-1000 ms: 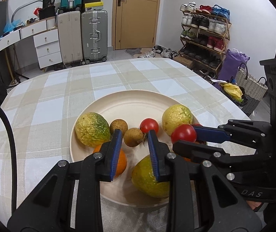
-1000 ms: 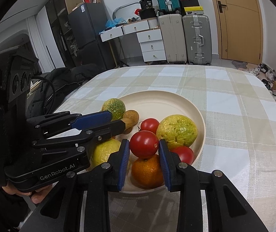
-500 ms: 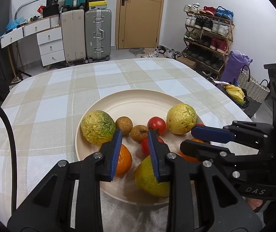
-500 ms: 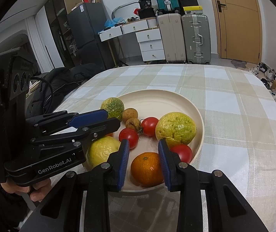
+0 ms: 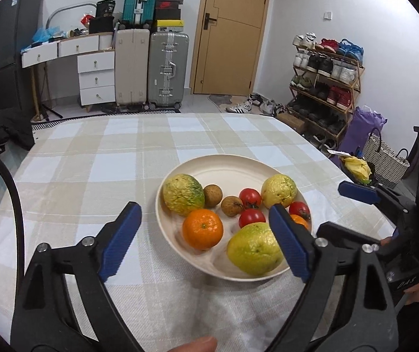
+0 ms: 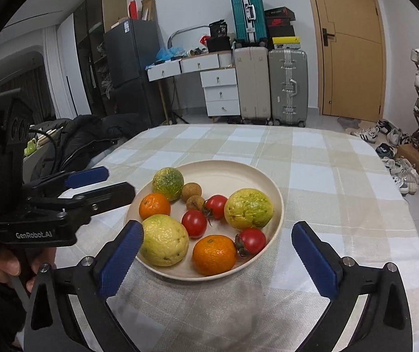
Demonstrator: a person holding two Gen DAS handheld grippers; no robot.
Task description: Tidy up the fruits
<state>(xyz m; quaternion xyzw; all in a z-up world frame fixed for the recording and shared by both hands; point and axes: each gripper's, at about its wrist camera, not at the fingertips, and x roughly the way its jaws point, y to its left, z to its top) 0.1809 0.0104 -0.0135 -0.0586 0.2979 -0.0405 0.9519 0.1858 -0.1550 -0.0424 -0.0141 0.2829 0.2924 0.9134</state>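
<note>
A cream plate (image 5: 227, 161) (image 6: 227, 170) on the checked tablecloth holds three bumpy yellow-green fruits (image 5: 183, 193) (image 6: 249, 208), two oranges (image 5: 203, 228) (image 6: 213, 253), three tomatoes (image 5: 250, 198) (image 6: 194, 223) and two brown longans (image 5: 212, 195) (image 6: 191, 191). My left gripper (image 5: 203, 209) (image 6: 115, 182) hangs at the plate's near left rim. Its jaws are opening wide and grip nothing. My right gripper (image 6: 217, 228) (image 5: 347, 208) hovers over the near right rim, jaws likewise opening, pads clear of the fruit. The second orange (image 5: 298, 221) is partly hidden by a left finger.
The table edge (image 6: 385, 158) drops off at the right toward shoes and a shoe rack (image 5: 326, 82). A black jacket (image 6: 92, 135) lies beside the table's left side. Suitcases (image 5: 150, 67), drawers and a door stand at the back. A hand (image 6: 4, 264) holds the left gripper.
Both grippers went from nearly shut to wide open and drew back from the plate. The tomato held between the right pads a second ago now lies on the plate.
</note>
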